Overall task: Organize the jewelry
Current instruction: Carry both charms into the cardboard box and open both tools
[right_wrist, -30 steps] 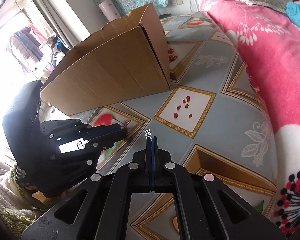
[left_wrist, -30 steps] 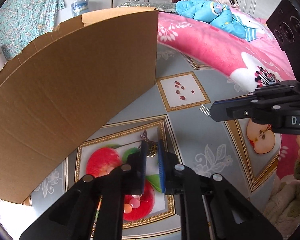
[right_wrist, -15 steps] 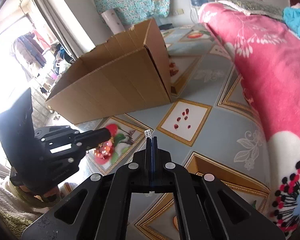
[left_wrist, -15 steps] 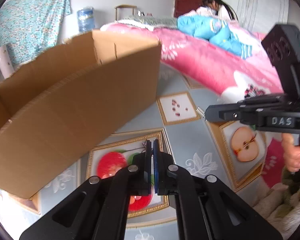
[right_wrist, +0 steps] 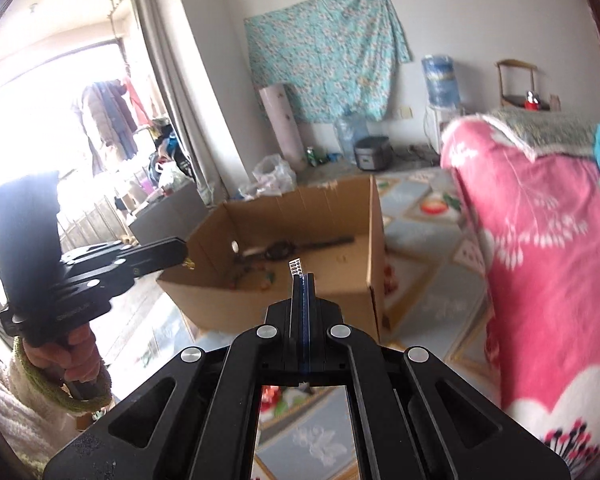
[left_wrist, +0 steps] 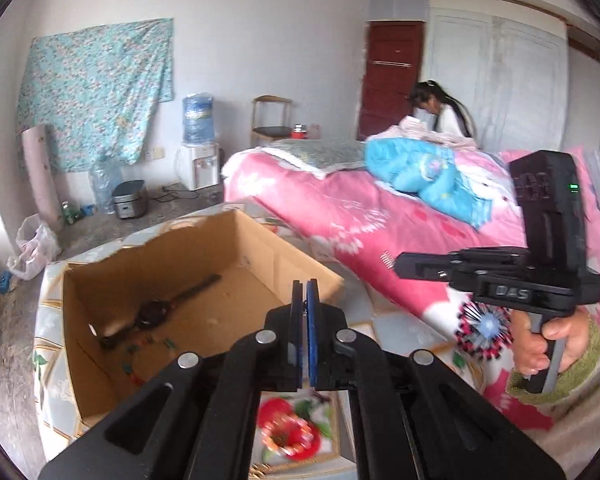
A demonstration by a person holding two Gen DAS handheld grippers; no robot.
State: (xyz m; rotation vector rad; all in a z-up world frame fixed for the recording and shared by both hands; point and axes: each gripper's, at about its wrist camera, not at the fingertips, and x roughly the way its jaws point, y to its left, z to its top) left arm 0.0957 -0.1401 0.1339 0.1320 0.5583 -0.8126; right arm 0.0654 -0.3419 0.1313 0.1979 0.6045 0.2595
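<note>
An open cardboard box stands on the fruit-print mat, with a dark wristwatch and small bits on its floor. My left gripper is shut and hovers near the box's front rim. The right wrist view shows a small gold trinket hanging from its tip. My right gripper is shut on a small white rhinestone piece, level with the left one and to its right. A ring of pink and white beads lies on the mat below the left gripper.
A pink quilted bed runs along the right, close to the box. A person sits at its far side. A water dispenser, a rice cooker and bags stand by the back wall.
Both grippers have risen and tipped upward, so the views now look over the box rim into the box. The left jaws closed on the gold trinket; the right stayed shut.
</note>
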